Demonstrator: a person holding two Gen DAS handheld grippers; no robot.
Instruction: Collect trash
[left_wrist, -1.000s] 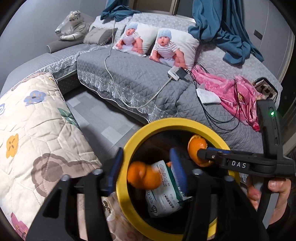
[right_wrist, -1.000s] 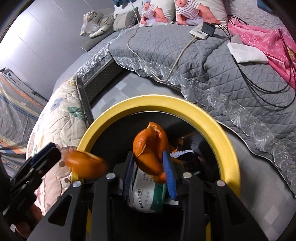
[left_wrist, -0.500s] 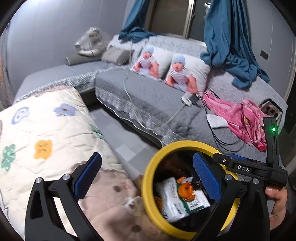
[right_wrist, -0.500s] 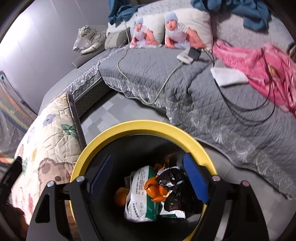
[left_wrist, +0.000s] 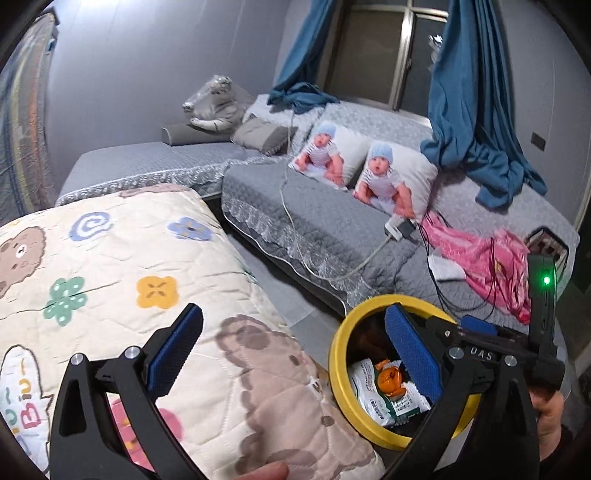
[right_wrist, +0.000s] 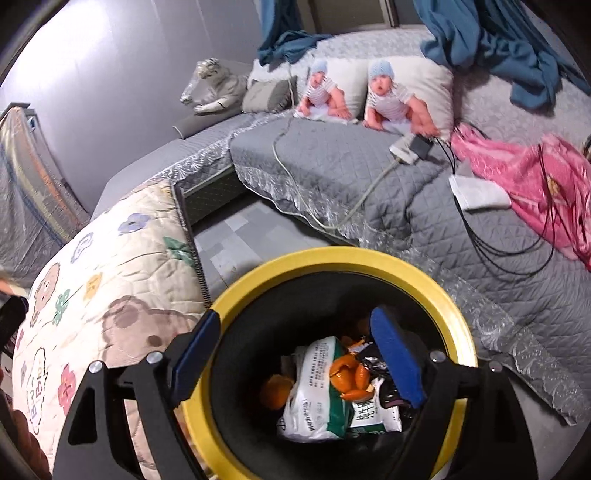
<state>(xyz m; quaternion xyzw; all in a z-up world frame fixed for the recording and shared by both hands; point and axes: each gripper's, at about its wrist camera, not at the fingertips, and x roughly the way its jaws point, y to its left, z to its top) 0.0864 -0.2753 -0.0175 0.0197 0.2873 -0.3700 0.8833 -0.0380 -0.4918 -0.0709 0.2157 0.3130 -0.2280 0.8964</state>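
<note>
A yellow-rimmed black trash bin (right_wrist: 417, 271) stands between a cartoon quilt and a grey sofa; it also shows in the left wrist view (left_wrist: 338, 365). Inside lie orange peels (right_wrist: 347, 376), a whole piece of orange peel (right_wrist: 275, 393), a white-green packet (right_wrist: 317, 398) and a dark wrapper (right_wrist: 373, 360). My right gripper (right_wrist: 295, 354) is open and empty above the bin mouth. My left gripper (left_wrist: 295, 354) is open and empty, raised over the quilt's edge beside the bin. The right gripper body (left_wrist: 495, 350) shows in the left wrist view.
A cartoon-print quilt (left_wrist: 110, 266) lies at the left. A grey sofa (right_wrist: 351, 177) holds two baby-print pillows (right_wrist: 373, 92), a charger with cables (right_wrist: 410, 151), pink cloth (right_wrist: 528, 173), a white cloth (right_wrist: 476, 190) and blue fabric (right_wrist: 498, 44). Grey tiled floor (right_wrist: 243, 240) lies between.
Both grippers opened and dropped their orange peels into the bin. Both then lifted up and back; the left one swung left over the quilt.
</note>
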